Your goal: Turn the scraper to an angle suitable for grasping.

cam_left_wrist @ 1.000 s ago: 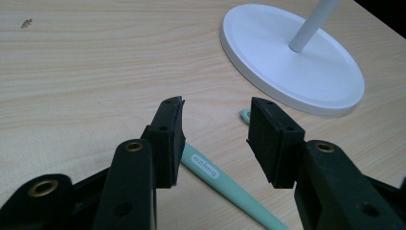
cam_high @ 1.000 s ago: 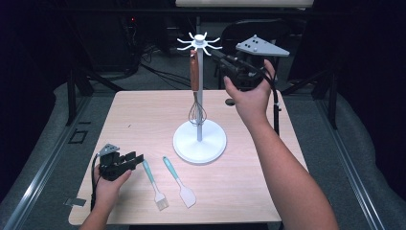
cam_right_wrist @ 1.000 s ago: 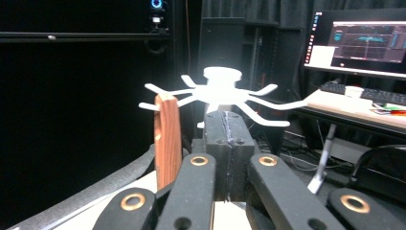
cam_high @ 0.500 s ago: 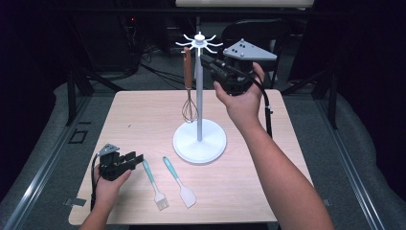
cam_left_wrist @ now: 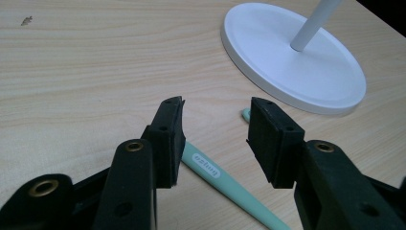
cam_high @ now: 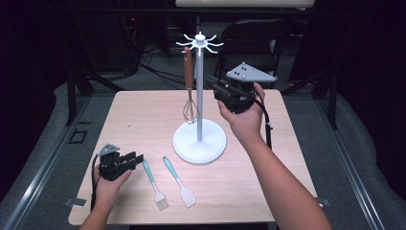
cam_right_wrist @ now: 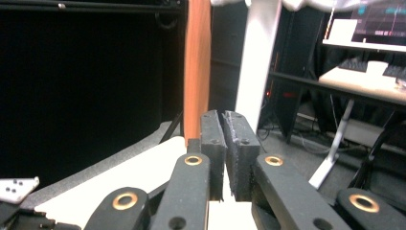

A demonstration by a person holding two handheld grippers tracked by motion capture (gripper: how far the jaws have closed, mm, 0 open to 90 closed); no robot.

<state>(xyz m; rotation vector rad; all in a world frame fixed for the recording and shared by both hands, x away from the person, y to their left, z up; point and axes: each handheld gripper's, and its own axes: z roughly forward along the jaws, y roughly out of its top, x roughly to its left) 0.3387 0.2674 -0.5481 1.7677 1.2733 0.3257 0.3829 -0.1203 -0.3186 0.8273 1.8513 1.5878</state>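
1. The worktop (cam_high: 287,143) carries a white utensil stand (cam_high: 199,96) at its middle, towards the far edge. This stand should be left unshaken, since its base is not held by anything.
2. A wood-handled whisk (cam_high: 190,91) hangs from a hook on the stand's left side, wires down and clear of the base. It is judged to be hung, so it should not be brushed on the way out.
3. The right gripper (cam_high: 218,88) is held just right of the stand's pole. Its jaws are all but closed, with a mere slit between them and nothing in it, and they have just been opening a little. A retreat straight back from the pole is advised.
4. The left gripper (cam_high: 139,158) rests near the worktop's near left corner, about half open and gripping nothing.
5. A teal basting brush (cam_high: 154,184) lies just beside that gripper, its handle passing under the open jaws. It is judged the next thing to be taken. The jaws should be lowered astride the handle and closed squarely.
6. The teal spatula (cam_high: 179,182) lies just right of the brush and should not be nudged.
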